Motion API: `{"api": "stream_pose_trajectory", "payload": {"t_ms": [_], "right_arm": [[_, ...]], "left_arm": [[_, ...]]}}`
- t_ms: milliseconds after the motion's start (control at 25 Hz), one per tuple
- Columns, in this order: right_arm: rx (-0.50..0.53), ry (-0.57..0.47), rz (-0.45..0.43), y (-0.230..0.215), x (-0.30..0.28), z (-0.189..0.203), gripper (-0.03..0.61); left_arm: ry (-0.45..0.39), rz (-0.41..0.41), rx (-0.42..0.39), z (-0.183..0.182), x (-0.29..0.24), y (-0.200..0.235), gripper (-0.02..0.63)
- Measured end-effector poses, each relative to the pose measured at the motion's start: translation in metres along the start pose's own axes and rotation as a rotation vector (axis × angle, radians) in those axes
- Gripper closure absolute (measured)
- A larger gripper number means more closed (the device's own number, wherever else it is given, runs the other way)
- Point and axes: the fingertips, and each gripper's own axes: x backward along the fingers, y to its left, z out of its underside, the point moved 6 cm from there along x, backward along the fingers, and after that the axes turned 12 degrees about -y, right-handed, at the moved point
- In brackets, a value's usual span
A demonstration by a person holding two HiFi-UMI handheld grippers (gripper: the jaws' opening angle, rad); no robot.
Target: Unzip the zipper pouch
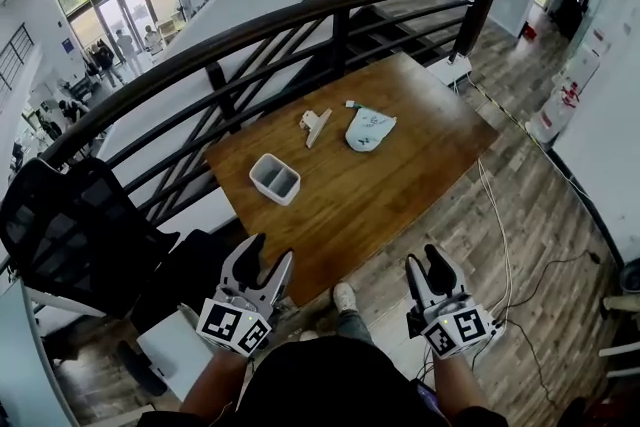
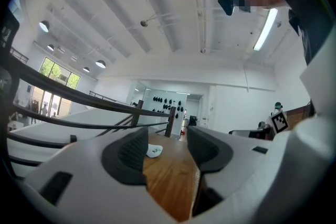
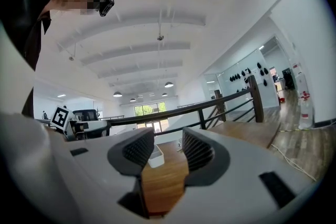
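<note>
A pale blue-white zipper pouch (image 1: pixel 369 128) lies flat on the far right part of the wooden table (image 1: pixel 380 185); it also shows small between the jaws in the left gripper view, pouch (image 2: pixel 154 151). My left gripper (image 1: pixel 268 262) hovers off the table's near edge, open and empty. My right gripper (image 1: pixel 428 267) is also short of the near edge, further right, open with nothing between its fingers. Both point level toward the table, far from the pouch.
A small white two-compartment tray (image 1: pixel 275 178) sits on the table's left part, also seen as tray (image 3: pixel 156 157). A white clip-like tool (image 1: pixel 314 125) lies left of the pouch. A dark curved railing (image 1: pixel 300 25) runs behind the table. A black chair (image 1: pixel 75 235) stands left; cables (image 1: pixel 500 235) trail on the floor right.
</note>
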Motion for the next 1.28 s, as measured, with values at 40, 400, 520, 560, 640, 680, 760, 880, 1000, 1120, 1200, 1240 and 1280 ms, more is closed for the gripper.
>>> {"api": "stream_pose_trajectory", "payload": {"t_ms": [40, 400, 520, 560, 640, 680, 760, 880, 1000, 1120, 1200, 1240, 1280], "right_arm": [[0.004, -0.002, -0.006, -0.005, -0.008, -0.001, 0.414], [-0.005, 0.01, -0.033, -0.055, -0.066, 0.005, 0.414], [-0.015, 0.02, -0.038, -0.071, -0.085, 0.01, 0.414], [-0.018, 0.024, -0.04, -0.075, -0.091, 0.012, 0.414], [-0.02, 0.035, -0.048, -0.083, -0.103, 0.018, 0.414], [-0.018, 0.044, -0.053, -0.087, -0.109, 0.022, 0.414], [-0.008, 0.072, -0.064, -0.096, -0.121, 0.031, 0.414], [0.004, 0.12, -0.077, -0.114, -0.139, 0.046, 0.414], [0.009, 0.165, -0.091, -0.13, -0.157, 0.058, 0.414], [0.028, 0.206, -0.126, -0.139, -0.177, 0.069, 0.414], [0.055, 0.236, -0.155, -0.144, -0.193, 0.078, 0.414], [0.07, 0.253, -0.169, -0.146, -0.2, 0.083, 0.414], [0.085, 0.271, -0.184, -0.148, -0.208, 0.089, 0.414]], "left_arm": [[-0.005, -0.002, -0.005, 0.0, -0.007, 0.001, 0.388], [-0.018, -0.028, -0.03, 0.005, -0.063, 0.016, 0.388], [-0.014, -0.034, -0.038, 0.008, -0.079, 0.021, 0.388], [-0.013, -0.037, -0.04, 0.01, -0.084, 0.023, 0.388], [-0.008, -0.045, -0.041, 0.014, -0.093, 0.027, 0.388], [-0.005, -0.049, -0.038, 0.017, -0.097, 0.029, 0.388], [0.001, -0.057, -0.029, 0.022, -0.105, 0.032, 0.388], [0.012, -0.069, -0.017, 0.029, -0.118, 0.035, 0.388], [0.021, -0.087, -0.018, 0.035, -0.128, 0.04, 0.388], [0.032, -0.113, -0.021, 0.04, -0.136, 0.047, 0.388], [0.041, -0.128, -0.02, 0.045, -0.14, 0.051, 0.388], [0.046, -0.133, -0.019, 0.047, -0.142, 0.053, 0.388], [0.051, -0.138, -0.017, 0.05, -0.144, 0.053, 0.388]]}}
